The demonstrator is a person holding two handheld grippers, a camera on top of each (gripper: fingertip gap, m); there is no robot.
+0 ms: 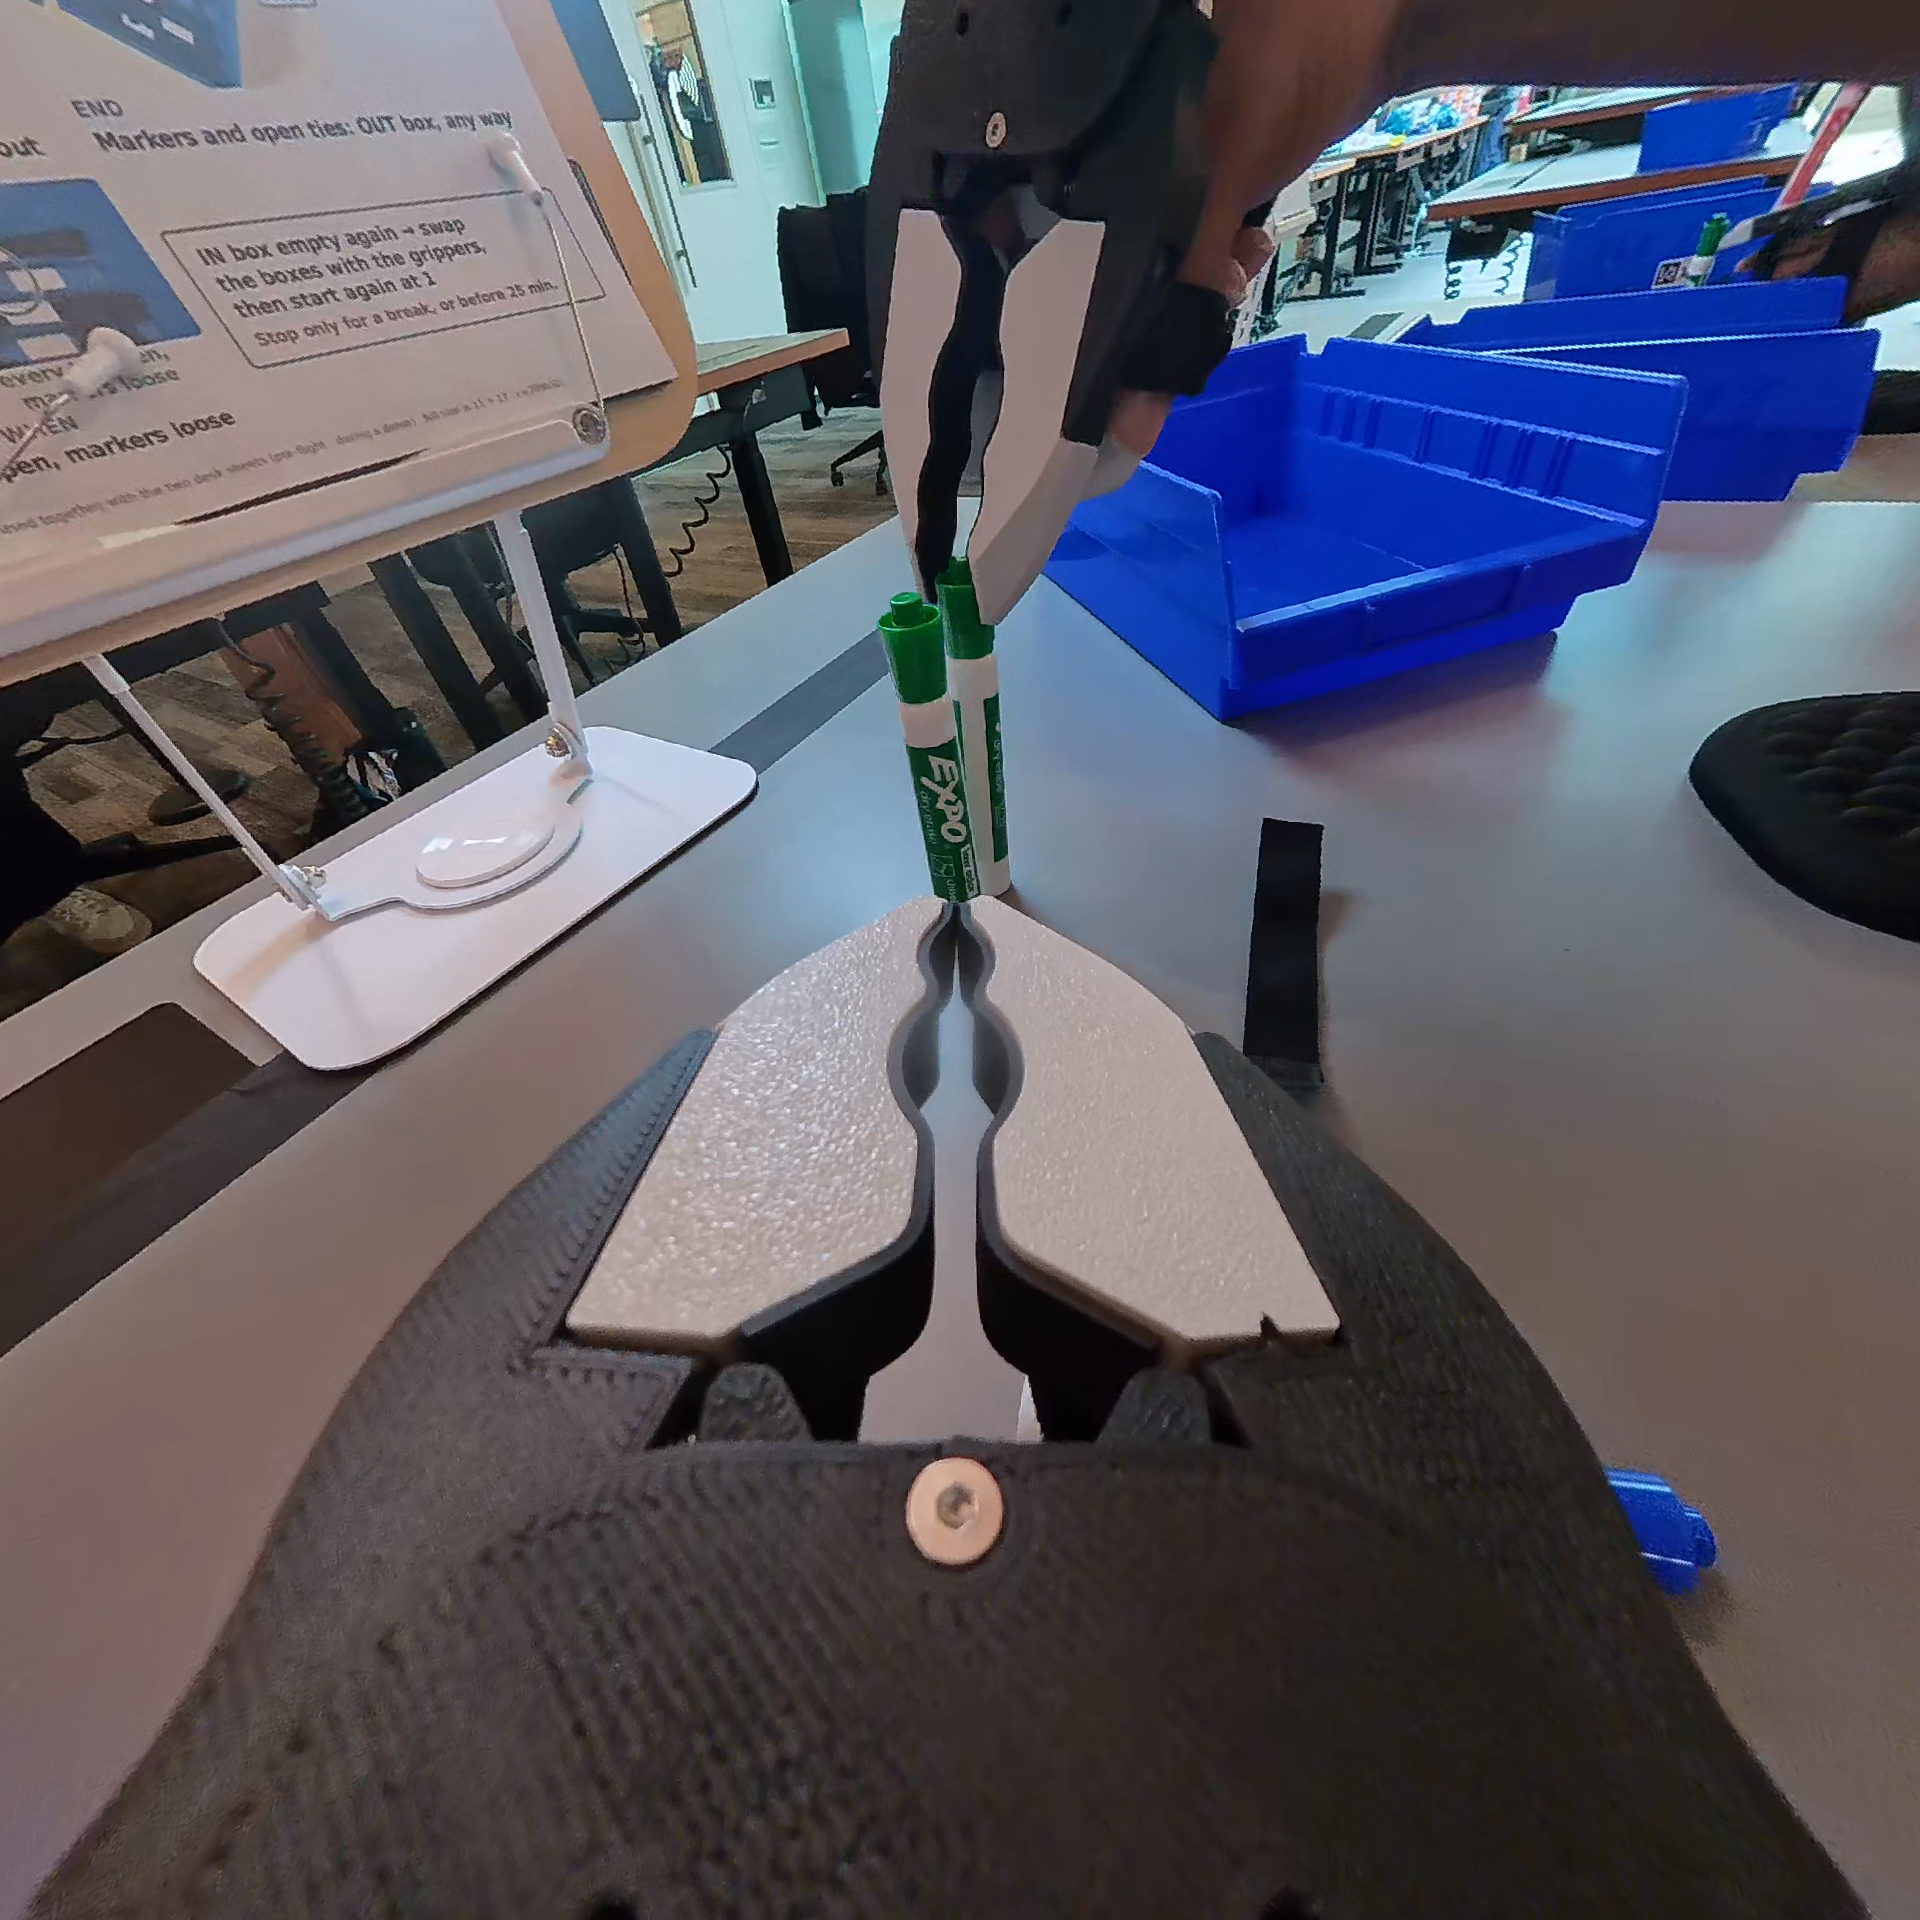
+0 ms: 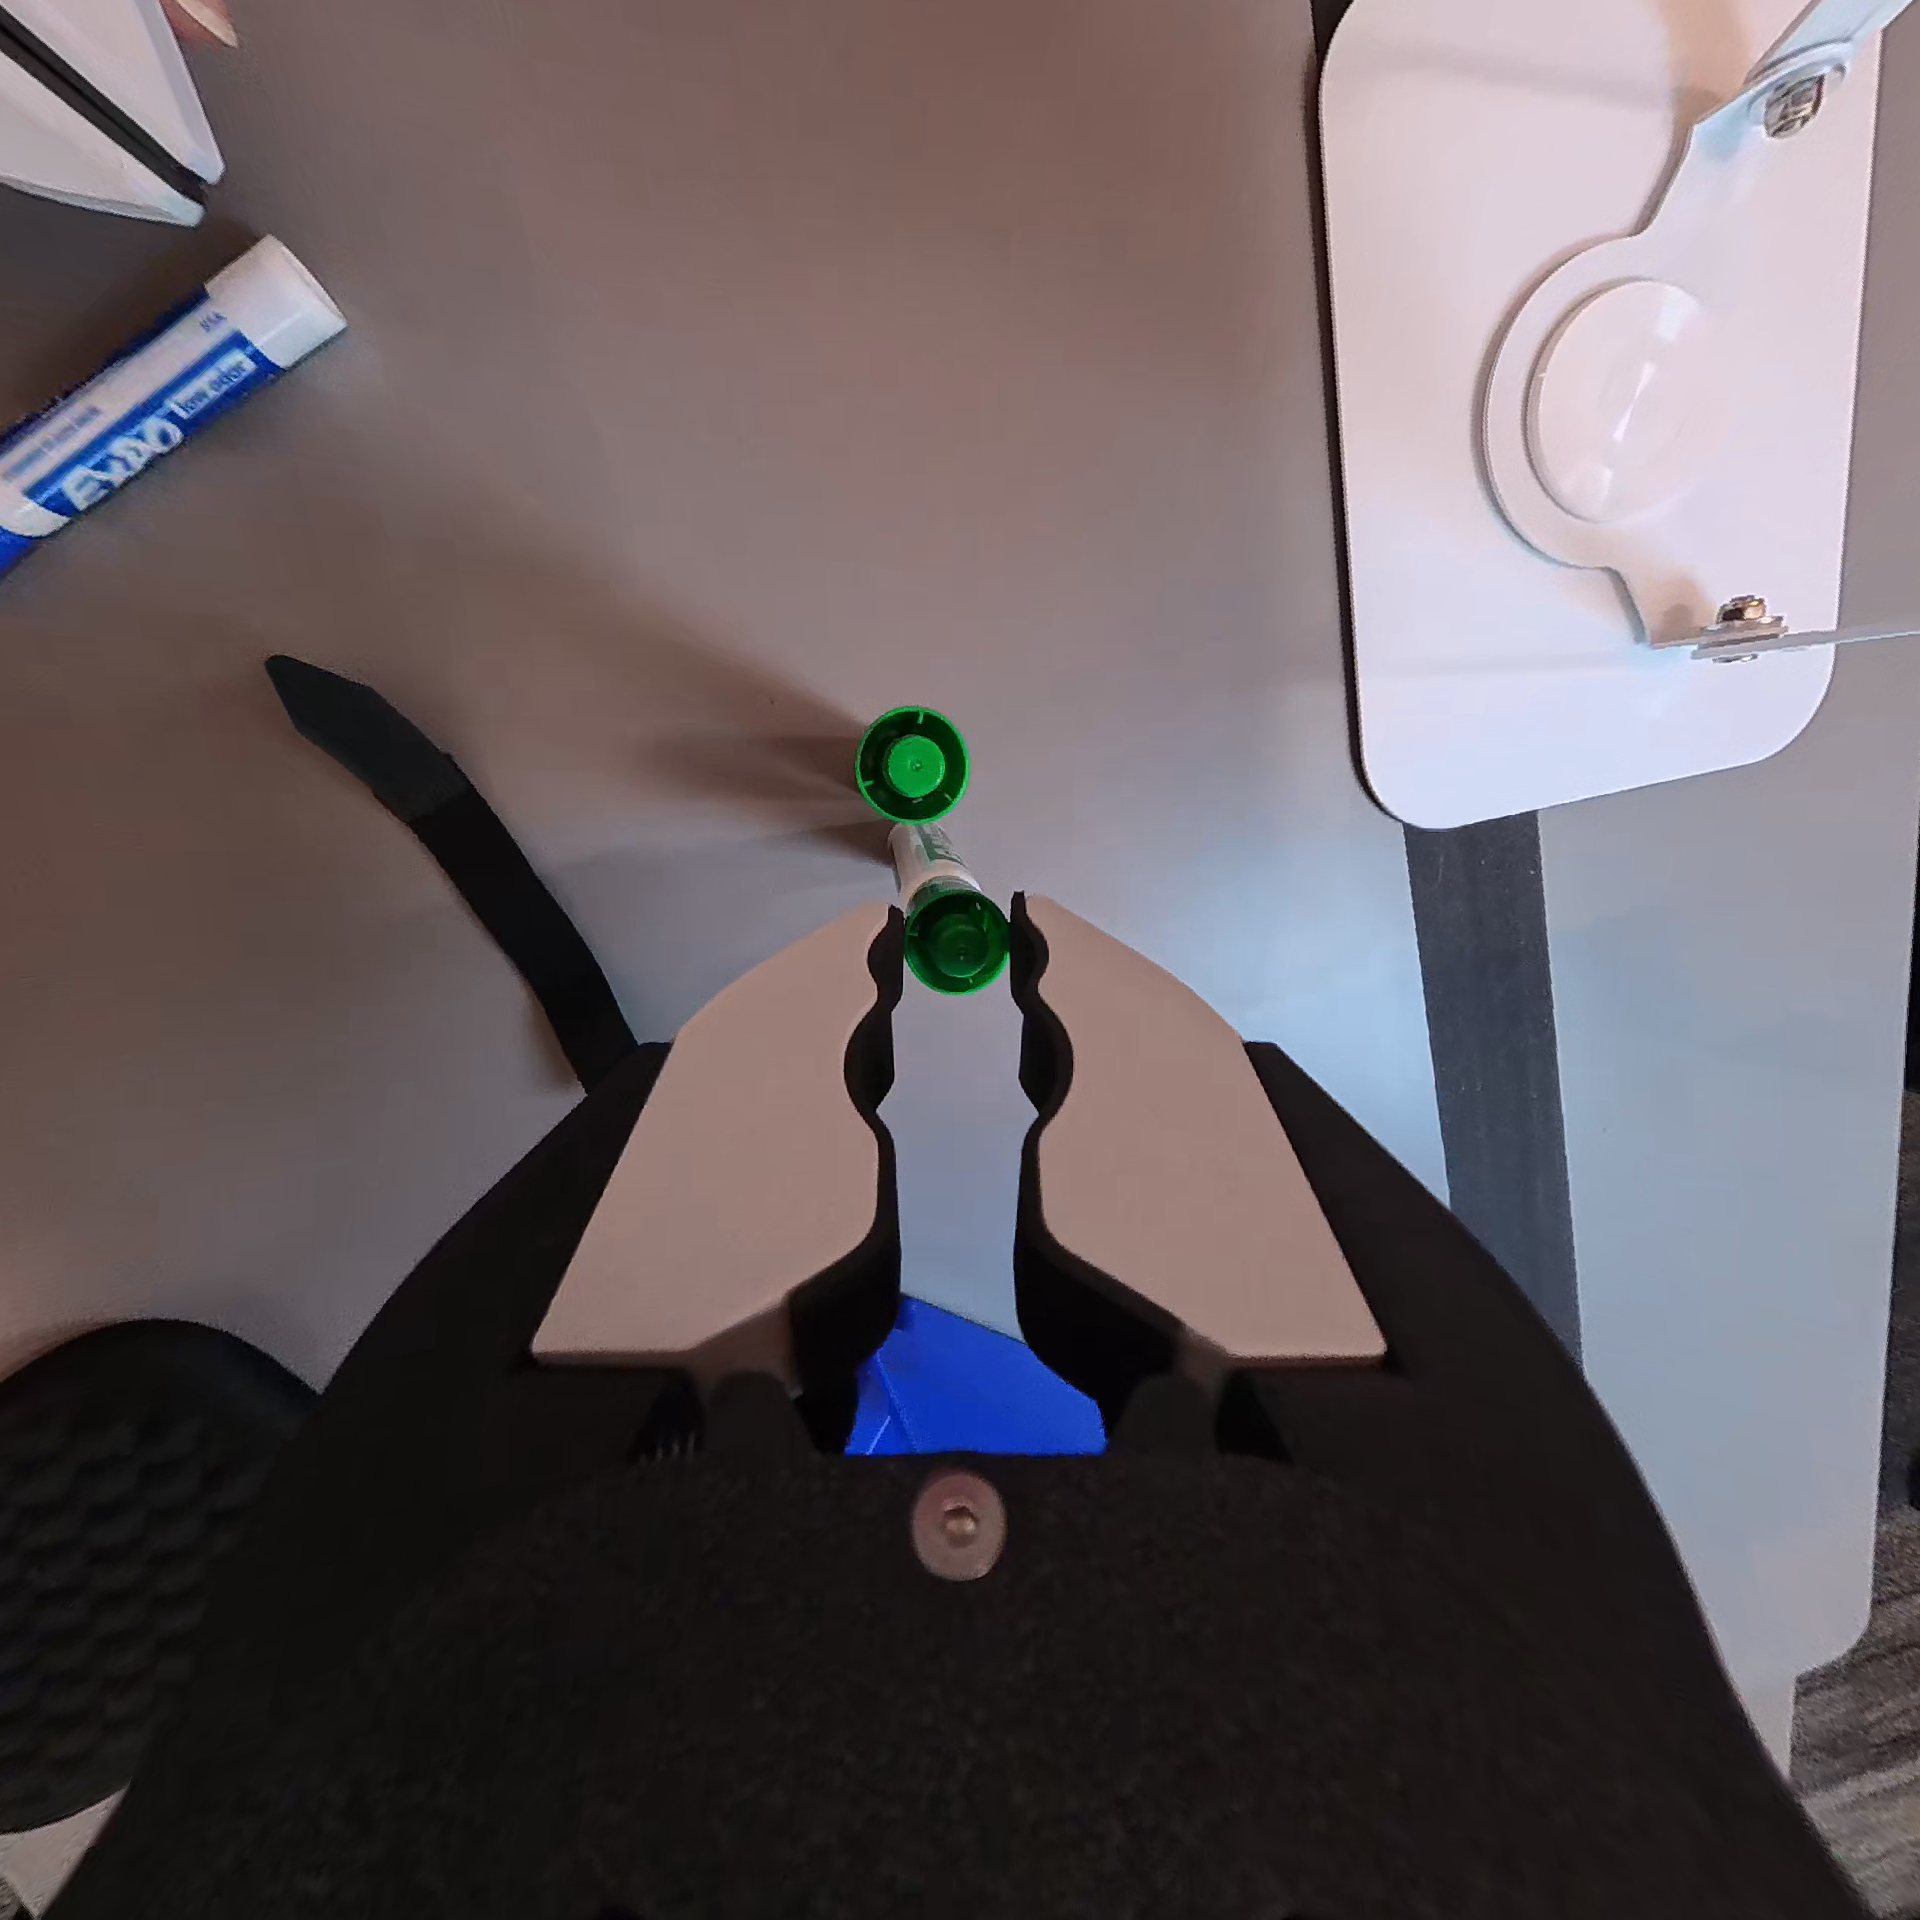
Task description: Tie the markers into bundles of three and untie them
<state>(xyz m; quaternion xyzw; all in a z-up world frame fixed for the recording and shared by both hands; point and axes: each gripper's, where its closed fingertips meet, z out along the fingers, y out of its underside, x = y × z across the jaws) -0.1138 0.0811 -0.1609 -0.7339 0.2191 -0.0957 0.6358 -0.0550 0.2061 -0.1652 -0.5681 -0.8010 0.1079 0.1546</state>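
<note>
Two green markers stand upright side by side on the grey table. In the left wrist view the nearer one (image 1: 930, 769) stands free and the farther one (image 1: 982, 748) has its cap between the tips of my right gripper (image 1: 951, 582), which comes down from above. In the right wrist view my right gripper (image 2: 956, 914) is open a little wider than that cap (image 2: 956, 948); the free marker (image 2: 912, 767) stands just beyond. My left gripper (image 1: 953, 912) is shut and empty, low over the table, and its tips hide the markers' bases. A black strap (image 1: 1283, 935) lies flat beside them.
A blue marker (image 2: 156, 416) lies on the table, and it also shows in the left wrist view (image 1: 1662, 1527). An open blue bin (image 1: 1403, 623) stands behind, with more bins beyond. A white sign stand's base (image 1: 468, 914) sits left of the markers. A black mesh pad (image 1: 1829, 810) lies at the right. One gripper's finger ends stand about 15 centimetres off the other's. Left tips and right tips are each some 15 centimetres from the black strap (image 1: 1283, 935). Seen from the right wrist view (image 2: 557, 965) as well.
</note>
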